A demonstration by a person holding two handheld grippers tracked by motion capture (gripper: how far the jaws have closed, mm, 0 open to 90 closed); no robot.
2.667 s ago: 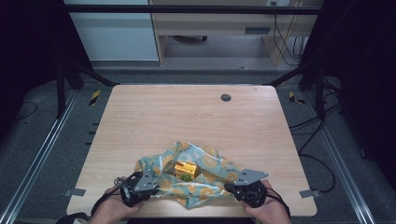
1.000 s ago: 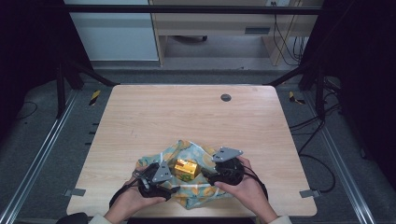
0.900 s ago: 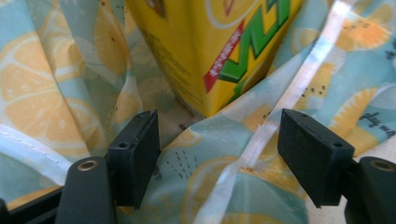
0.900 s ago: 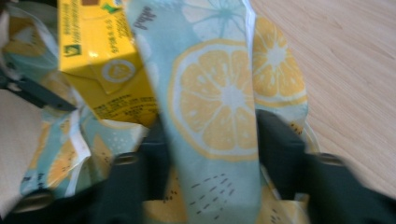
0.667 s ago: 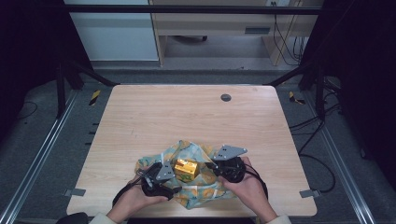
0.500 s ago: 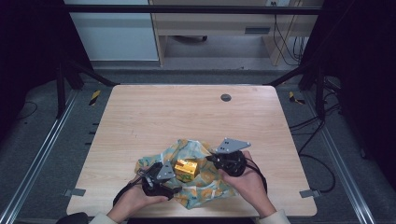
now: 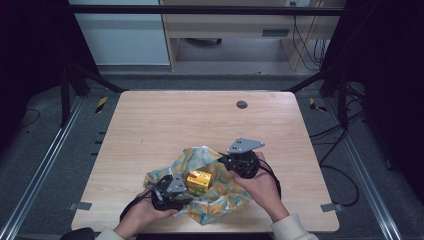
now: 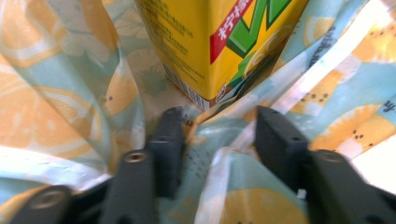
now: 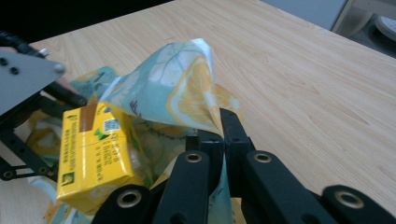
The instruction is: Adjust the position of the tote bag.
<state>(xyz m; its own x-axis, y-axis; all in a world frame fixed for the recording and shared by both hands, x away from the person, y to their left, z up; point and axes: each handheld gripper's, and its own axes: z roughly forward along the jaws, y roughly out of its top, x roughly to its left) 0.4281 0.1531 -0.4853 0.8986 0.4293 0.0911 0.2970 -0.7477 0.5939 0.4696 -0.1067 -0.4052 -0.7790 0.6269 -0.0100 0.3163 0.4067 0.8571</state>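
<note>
A cloth (image 7: 222, 200) printed with lemons lies crumpled near the table's front edge, and a yellow drink carton (image 7: 199, 179) stands on its middle. My left gripper (image 7: 181, 192) sits low at the carton's left, jaws apart. In the left gripper view a loose fold of cloth (image 8: 70, 84) runs between the left gripper (image 8: 219, 135) jaws, just short of the carton (image 8: 210, 42). My right gripper (image 7: 221, 159) is at the carton's right. In its own view the right gripper (image 9: 223, 126) is shut on a corner of the cloth (image 9: 177, 88), held up beside the carton (image 9: 93, 149).
The wooden table (image 7: 175, 120) has a small dark grommet (image 7: 242, 104) at the back centre. Black frame rails run along both sides of the table. A person's hands hold both grippers from the front edge.
Both grippers have come in from the cloth's front corners toward the carton. The right one has lifted its corner of cloth up and over, toward the carton.
</note>
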